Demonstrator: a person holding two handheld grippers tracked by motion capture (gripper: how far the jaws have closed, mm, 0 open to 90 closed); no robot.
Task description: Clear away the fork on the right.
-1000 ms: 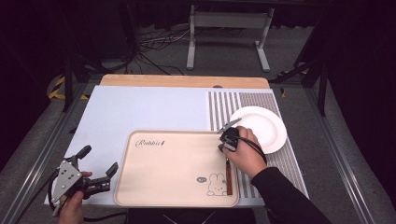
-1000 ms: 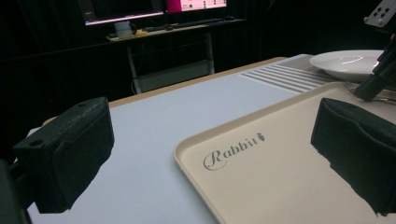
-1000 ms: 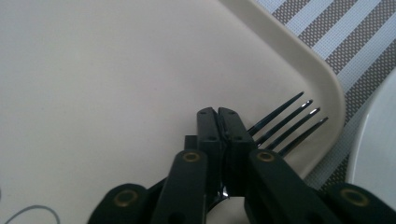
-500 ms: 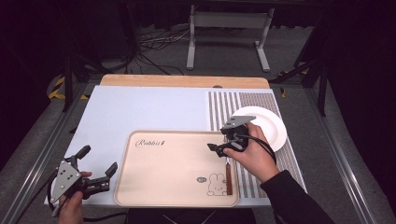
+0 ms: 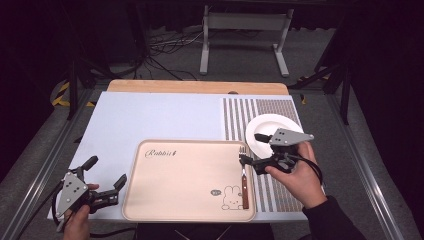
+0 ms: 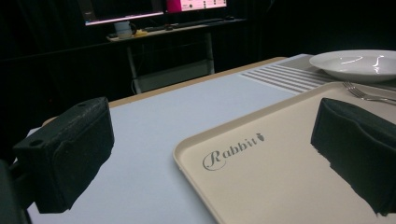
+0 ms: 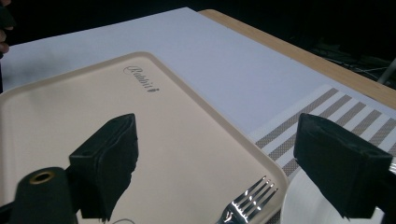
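On the dim table the fork [image 5: 244, 181] lies at the tray [image 5: 165, 200] edge, both your right gripper [image 5: 250, 148] and left gripper [image 5: 106, 171] gaping empty, so a careless sweep could knock it off.

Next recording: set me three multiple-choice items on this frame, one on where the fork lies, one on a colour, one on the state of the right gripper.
1. Where does the fork lie?
A. on the plate
B. along the tray's right edge
C. on the bare blue mat

2. What colour is the plate?
A. white
B. red
C. black

3. How do the right gripper's jaws stand?
A. shut on the fork
B. shut on the plate
C. open, holding nothing

Answers:
1. B: in the high view the fork rests on the tray, handle toward the person, tines near the top right corner.
2. A: the plate shows white on the striped mat.
3. C: the right gripper view shows both jaws wide apart, nothing between them.
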